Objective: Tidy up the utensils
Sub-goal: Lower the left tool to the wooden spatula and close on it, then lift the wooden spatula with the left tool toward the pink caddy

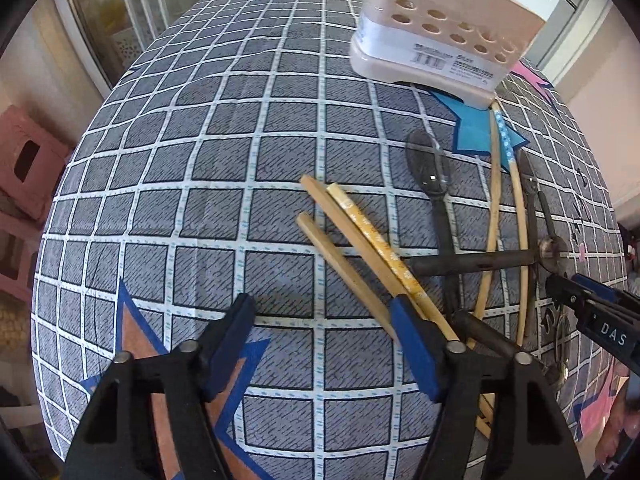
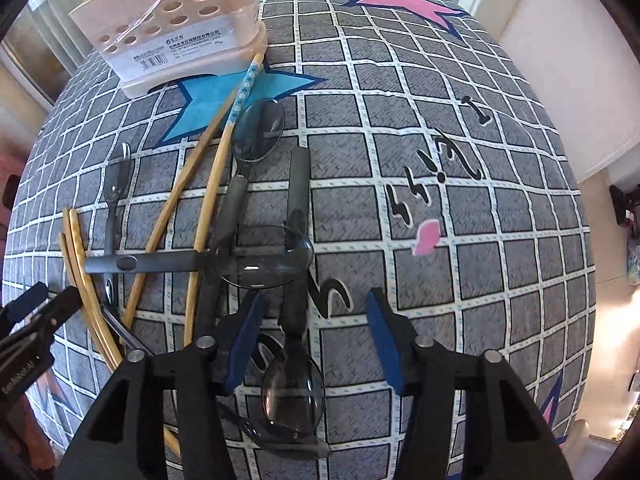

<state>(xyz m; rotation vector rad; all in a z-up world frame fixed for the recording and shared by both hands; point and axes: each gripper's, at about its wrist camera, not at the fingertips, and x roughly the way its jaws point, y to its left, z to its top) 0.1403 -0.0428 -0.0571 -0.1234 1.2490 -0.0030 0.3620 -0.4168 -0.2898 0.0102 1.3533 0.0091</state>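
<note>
A pile of utensils lies on a checked cloth: several wooden chopsticks (image 1: 360, 248) (image 2: 208, 184) and several dark-handled metal spoons (image 1: 434, 176) (image 2: 260, 132). A pale pink utensil holder (image 1: 444, 28) (image 2: 176, 28) with round holes stands at the far edge. My left gripper (image 1: 324, 344) is open, low over the cloth, its right finger beside the chopstick ends. My right gripper (image 2: 316, 340) is open over a spoon (image 2: 294, 392) that lies between its fingers; it also shows at the right edge of the left wrist view (image 1: 592, 312).
The table cloth (image 1: 224, 184) (image 2: 460, 280) is grey with white grid lines and coloured stars. A pink stool (image 1: 28, 160) stands left of the table. Windows and walls lie behind the far edge.
</note>
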